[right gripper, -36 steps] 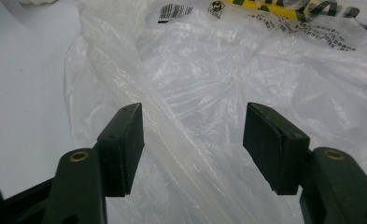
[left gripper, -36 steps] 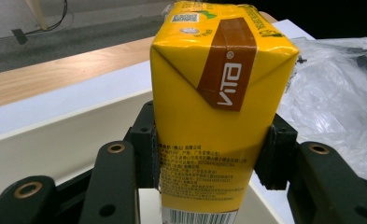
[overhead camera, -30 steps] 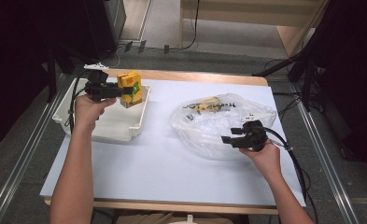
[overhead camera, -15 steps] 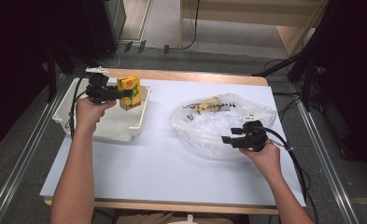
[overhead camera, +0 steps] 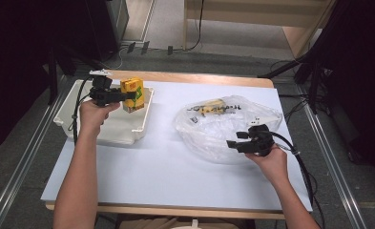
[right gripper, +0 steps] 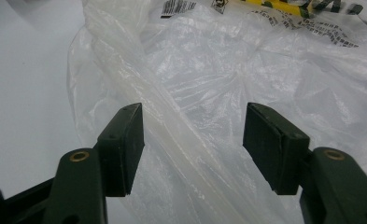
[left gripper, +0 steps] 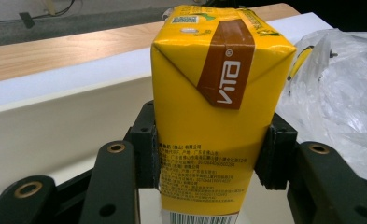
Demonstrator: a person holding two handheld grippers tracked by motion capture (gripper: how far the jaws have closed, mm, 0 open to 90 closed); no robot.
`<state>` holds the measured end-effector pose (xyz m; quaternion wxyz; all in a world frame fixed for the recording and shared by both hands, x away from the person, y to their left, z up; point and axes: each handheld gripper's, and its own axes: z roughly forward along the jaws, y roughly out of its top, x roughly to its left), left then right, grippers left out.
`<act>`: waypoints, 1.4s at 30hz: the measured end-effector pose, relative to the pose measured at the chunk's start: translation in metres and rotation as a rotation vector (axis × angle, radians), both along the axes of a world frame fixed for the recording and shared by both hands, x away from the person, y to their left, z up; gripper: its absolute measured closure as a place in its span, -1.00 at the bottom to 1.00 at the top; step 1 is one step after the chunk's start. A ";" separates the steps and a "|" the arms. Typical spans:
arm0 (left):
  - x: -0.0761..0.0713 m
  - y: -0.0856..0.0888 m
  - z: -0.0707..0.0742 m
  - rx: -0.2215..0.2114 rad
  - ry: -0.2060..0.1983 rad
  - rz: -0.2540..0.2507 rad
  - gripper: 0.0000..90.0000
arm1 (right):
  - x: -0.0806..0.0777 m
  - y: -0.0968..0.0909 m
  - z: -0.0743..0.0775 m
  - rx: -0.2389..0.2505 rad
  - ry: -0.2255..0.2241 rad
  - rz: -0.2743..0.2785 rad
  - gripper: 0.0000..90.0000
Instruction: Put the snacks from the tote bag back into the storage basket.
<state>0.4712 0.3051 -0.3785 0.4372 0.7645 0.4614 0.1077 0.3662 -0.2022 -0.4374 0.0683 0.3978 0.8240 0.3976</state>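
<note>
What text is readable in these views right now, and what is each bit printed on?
"VITA": white letters on the brown band of the yellow drink carton clamped in the left hand-held gripper.
Small dark print lines and a barcode on the carton's lower face: too small to read.
Label at the carton's top corner: blurred.
Black print and a barcode on the clear plastic bag in front of the open right hand-held gripper: unreadable.

White table sheet (overhead camera: 161, 167) lay bare between the white tub (overhead camera: 128, 134) and the clear plastic bag (overhead camera: 209, 136): open lane there and along the near edge. The bag blocked the right half. The tub's walls hemmed the yellow drink carton (overhead camera: 131, 94).
</note>
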 end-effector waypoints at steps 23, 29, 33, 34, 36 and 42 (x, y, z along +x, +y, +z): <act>0.011 -0.012 -0.024 0.065 0.020 -0.004 0.17 | -0.003 0.003 -0.002 -0.007 0.006 -0.001 -0.12; 0.012 -0.012 -0.029 0.051 0.015 -0.004 0.17 | -0.003 0.003 -0.002 -0.024 0.005 -0.002 -0.12; 0.012 -0.016 -0.032 0.063 0.014 -0.012 0.17 | -0.003 0.003 -0.003 -0.026 0.005 -0.001 -0.12; 0.012 -0.016 -0.032 0.060 0.018 -0.011 0.17 | -0.003 0.003 -0.003 -0.027 0.005 0.001 -0.12; 0.011 -0.016 -0.033 0.061 0.010 -0.017 0.17 | -0.004 0.003 -0.002 -0.026 0.004 0.001 -0.12; 0.005 -0.017 -0.034 0.092 0.002 -0.025 0.16 | -0.005 0.003 -0.002 -0.043 -0.006 0.000 -0.12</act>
